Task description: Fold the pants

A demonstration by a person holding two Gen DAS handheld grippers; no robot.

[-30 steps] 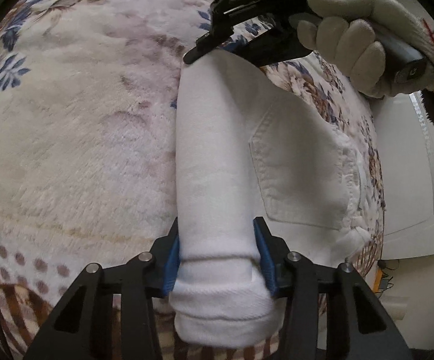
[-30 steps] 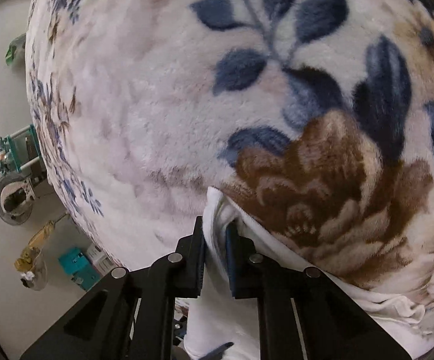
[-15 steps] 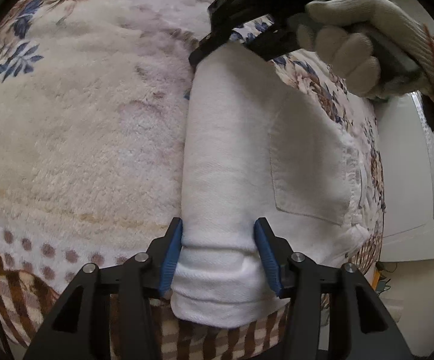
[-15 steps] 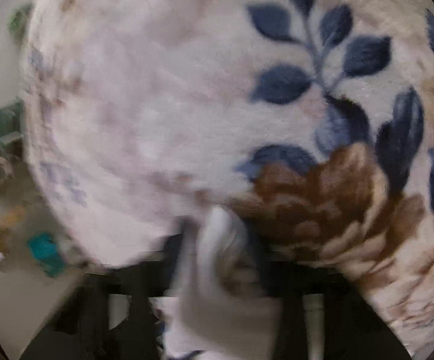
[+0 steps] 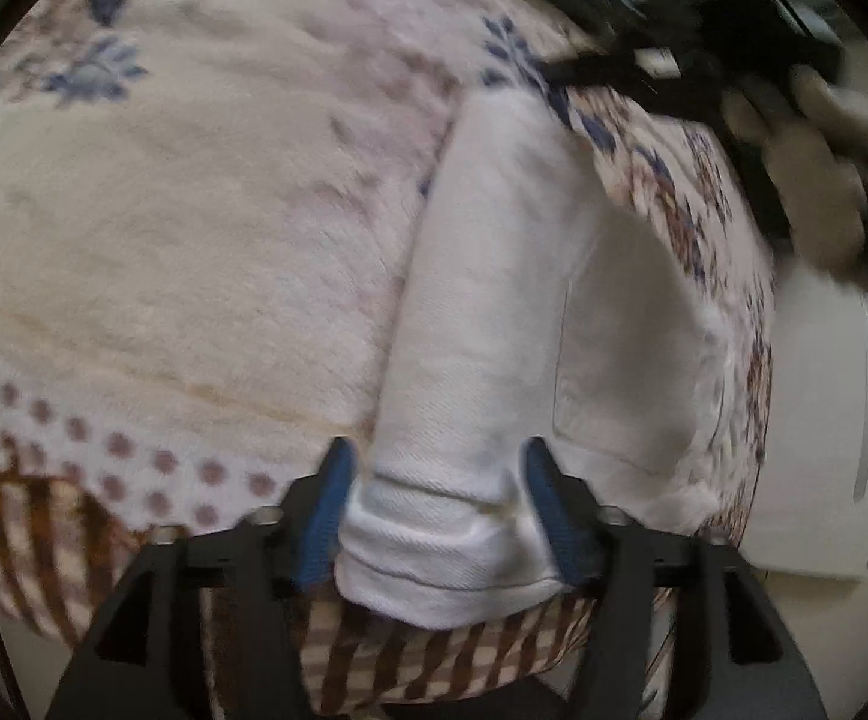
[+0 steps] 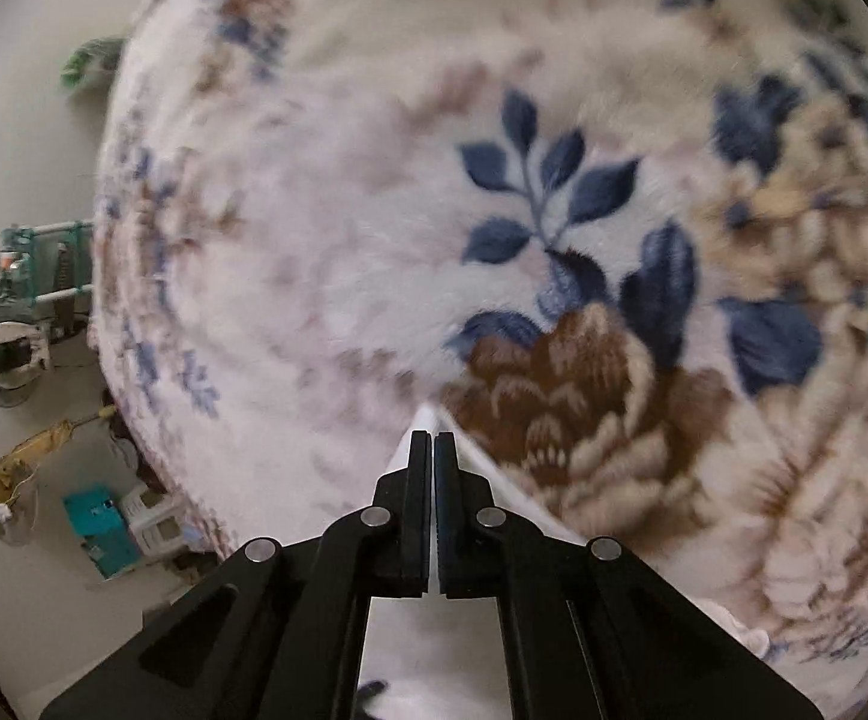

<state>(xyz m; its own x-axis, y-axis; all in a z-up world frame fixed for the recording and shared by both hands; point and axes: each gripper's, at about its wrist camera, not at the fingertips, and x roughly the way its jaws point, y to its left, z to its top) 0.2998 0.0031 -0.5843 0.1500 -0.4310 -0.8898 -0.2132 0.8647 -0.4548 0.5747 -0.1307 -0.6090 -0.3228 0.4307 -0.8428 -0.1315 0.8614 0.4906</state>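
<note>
Lifted clear of the folded white pants [image 5: 493, 324] on the flowered blanket [image 5: 194, 240], the right tool [image 6: 434, 441] has snapped closed on nothing, while the left tool's [image 5: 434, 516] jaws are opening around the hem end.

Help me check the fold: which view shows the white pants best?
The left wrist view: the folded white pants lie along the blanket, back pocket visible. The right wrist view shows only a corner behind the shut right gripper.

A home: plush floral blanket [image 6: 374, 240], clutter [image 6: 98, 528] on floor.
</note>
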